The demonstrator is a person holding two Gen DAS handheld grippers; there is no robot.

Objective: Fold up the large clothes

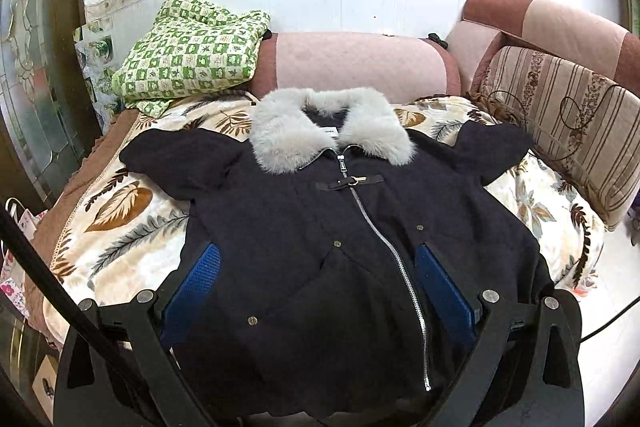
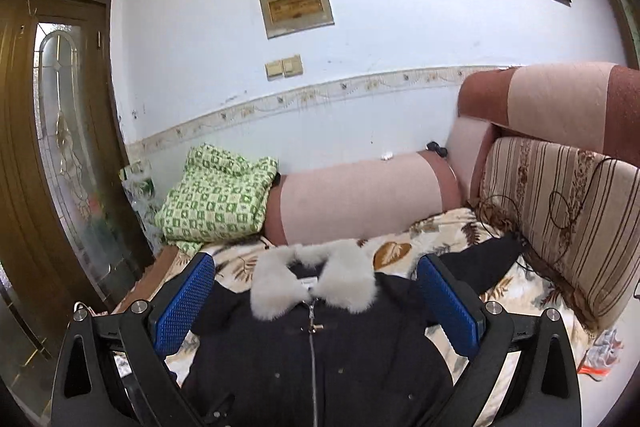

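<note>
Right now your big dark navy coat with the fluffy grey fur collar [image 1: 332, 219] lies flat and zipped on the leaf-print blanket [image 1: 120, 211], filling the middle of both views. Your left gripper [image 1: 318, 267] is spread wide, holding nothing. Your right gripper [image 2: 316, 277] is spread wide too, low in the frame.
</note>
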